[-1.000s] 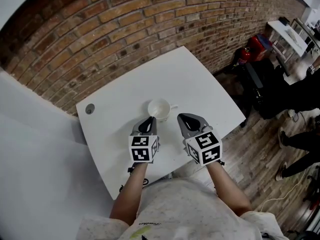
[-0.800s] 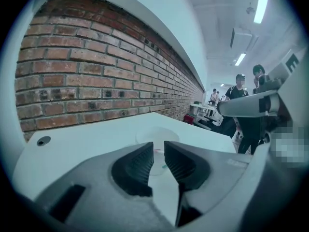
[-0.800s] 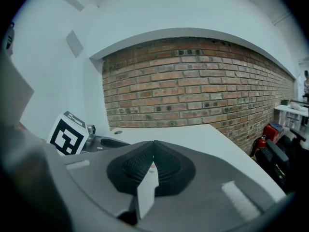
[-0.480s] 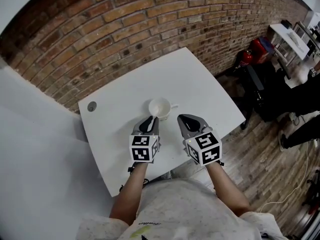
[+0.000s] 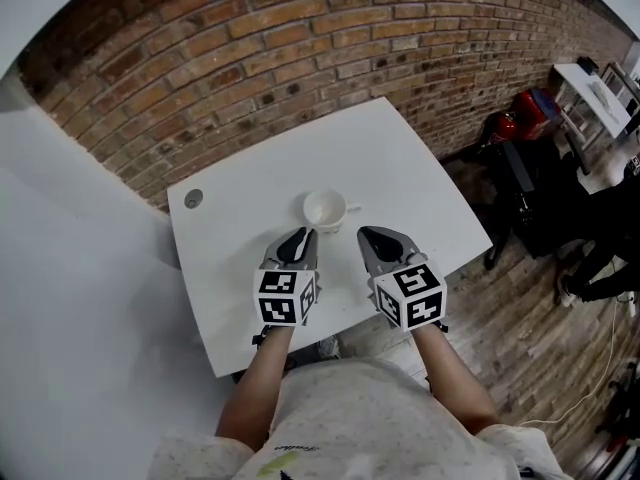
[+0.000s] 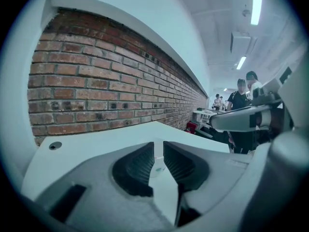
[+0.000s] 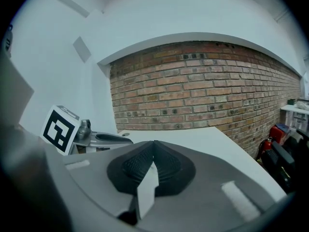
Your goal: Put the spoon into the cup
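Note:
A white cup (image 5: 323, 209) stands on the white table (image 5: 400, 168), just beyond both grippers. A short white stub (image 5: 348, 209) sticks out from its right side; I cannot tell whether it is the cup's handle or a spoon. No spoon shows elsewhere. My left gripper (image 5: 298, 236) points at the cup from just short of it, its jaws a narrow gap apart with nothing gripped. Through that gap the pale cup (image 6: 155, 166) shows. My right gripper (image 5: 373, 236) sits to the cup's lower right with its jaws pressed together and empty.
A round grommet hole (image 5: 193, 198) sits near the table's far left corner. A brick wall (image 5: 300, 38) runs behind the table. The table's right edge (image 5: 470, 218) drops to a wood floor with dark furniture and a red object (image 5: 525, 108).
The head view has shifted a little, so the table sits slightly higher and to the right in the frame. Both grippers and the cup keep their places relative to each other.

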`<state>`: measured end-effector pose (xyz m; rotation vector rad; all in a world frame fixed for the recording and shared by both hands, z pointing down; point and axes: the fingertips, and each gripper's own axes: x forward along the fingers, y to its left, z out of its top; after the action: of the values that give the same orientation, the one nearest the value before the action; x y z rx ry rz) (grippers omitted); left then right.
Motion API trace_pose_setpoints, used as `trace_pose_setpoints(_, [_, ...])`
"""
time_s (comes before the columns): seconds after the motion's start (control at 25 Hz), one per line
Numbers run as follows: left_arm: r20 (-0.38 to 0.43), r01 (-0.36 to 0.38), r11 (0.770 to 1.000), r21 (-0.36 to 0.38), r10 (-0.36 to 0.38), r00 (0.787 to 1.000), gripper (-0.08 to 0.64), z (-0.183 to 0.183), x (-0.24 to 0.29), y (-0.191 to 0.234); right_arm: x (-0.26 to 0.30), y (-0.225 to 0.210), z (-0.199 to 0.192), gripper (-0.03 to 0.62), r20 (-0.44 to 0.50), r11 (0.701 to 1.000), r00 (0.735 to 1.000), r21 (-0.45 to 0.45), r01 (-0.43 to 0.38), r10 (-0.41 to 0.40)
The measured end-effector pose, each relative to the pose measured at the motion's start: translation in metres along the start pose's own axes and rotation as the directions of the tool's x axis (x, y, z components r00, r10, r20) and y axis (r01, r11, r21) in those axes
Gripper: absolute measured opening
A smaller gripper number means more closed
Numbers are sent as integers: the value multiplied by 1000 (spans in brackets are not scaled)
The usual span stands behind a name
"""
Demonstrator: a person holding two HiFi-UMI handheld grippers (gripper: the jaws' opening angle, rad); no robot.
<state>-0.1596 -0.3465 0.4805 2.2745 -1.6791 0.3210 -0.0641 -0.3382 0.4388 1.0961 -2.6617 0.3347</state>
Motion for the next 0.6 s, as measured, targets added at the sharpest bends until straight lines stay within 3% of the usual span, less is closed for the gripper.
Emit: trace_pose_setpoints(0.6, [71,-64,998,13,63,995,-3,12,-44,-22,-29,15,4,8,37,998,997,-26,-64,65])
